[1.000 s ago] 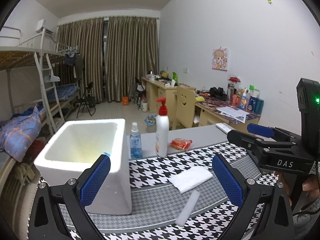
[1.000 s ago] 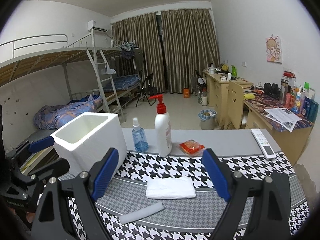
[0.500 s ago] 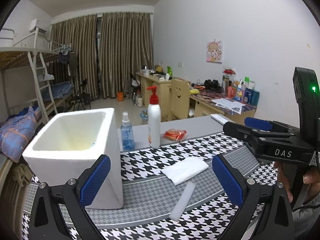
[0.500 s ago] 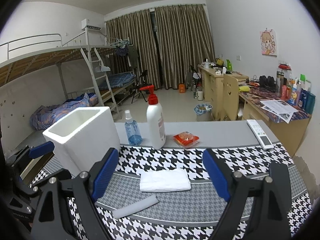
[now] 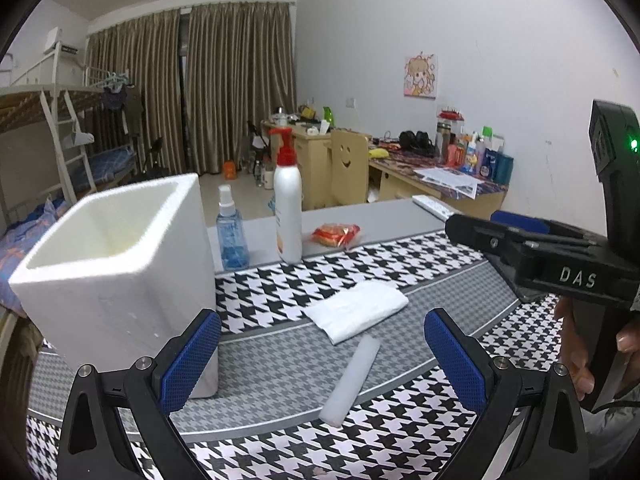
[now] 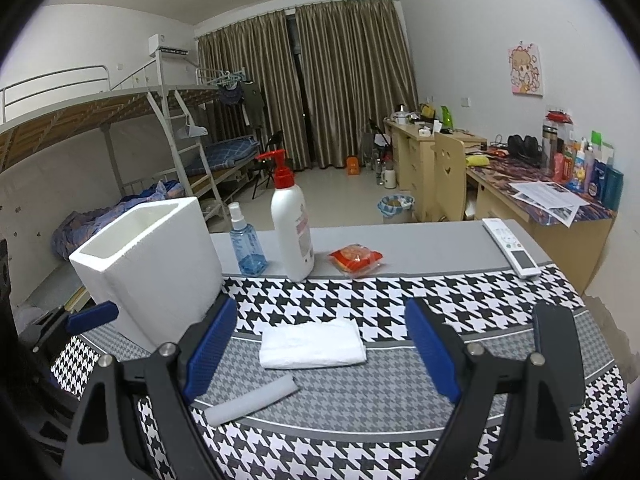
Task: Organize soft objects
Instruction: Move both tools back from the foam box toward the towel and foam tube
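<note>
A folded white cloth [image 5: 356, 310] [image 6: 312, 346] lies on the houndstooth table mat [image 5: 400, 264]. A pale foam stick [image 5: 352, 380] [image 6: 252, 400] lies just in front of it. A white foam box [image 5: 116, 264] [image 6: 148, 264] stands open-topped at the left. My left gripper [image 5: 320, 360] is open and empty, above the stick. My right gripper [image 6: 320, 360] is open and empty too, with the cloth seen between its blue pads. In the left wrist view the right gripper's body [image 5: 552, 264] hangs at the right edge, held by a hand [image 5: 576, 352].
Behind the cloth stand a blue spray bottle [image 5: 232, 232], a white pump bottle [image 5: 288, 204] and a red snack packet [image 5: 336, 234]. A white remote [image 6: 510, 246] lies at the table's far right. Bunk beds and desks fill the room beyond.
Both grippers have sunk a little toward the table and tipped downward; the box, cloth and stick look larger. Nothing on the table has moved, and both jaws stay wide.
</note>
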The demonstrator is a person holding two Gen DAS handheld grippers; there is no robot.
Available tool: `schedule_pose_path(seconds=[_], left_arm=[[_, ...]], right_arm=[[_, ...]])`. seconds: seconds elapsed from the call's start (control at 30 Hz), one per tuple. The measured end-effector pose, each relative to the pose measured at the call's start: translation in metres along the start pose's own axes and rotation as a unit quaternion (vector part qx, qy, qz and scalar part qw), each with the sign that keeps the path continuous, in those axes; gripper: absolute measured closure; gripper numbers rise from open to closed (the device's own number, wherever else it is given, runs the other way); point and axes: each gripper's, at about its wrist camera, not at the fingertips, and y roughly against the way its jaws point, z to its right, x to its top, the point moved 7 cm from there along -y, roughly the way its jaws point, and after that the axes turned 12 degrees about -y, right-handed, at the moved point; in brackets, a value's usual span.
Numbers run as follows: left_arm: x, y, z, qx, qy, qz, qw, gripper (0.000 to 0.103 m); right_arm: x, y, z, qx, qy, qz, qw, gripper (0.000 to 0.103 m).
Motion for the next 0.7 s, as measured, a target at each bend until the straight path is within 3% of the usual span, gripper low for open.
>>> schedule_pose_path(seconds=[0.7], left_arm=[[-0.029,-0.035,0.009,-0.013,-0.002,-0.056,0.9984,0.001]], right_arm=[[-0.020,-0.031,0.022,-0.025,-0.011,-0.045,0.999,0.014]])
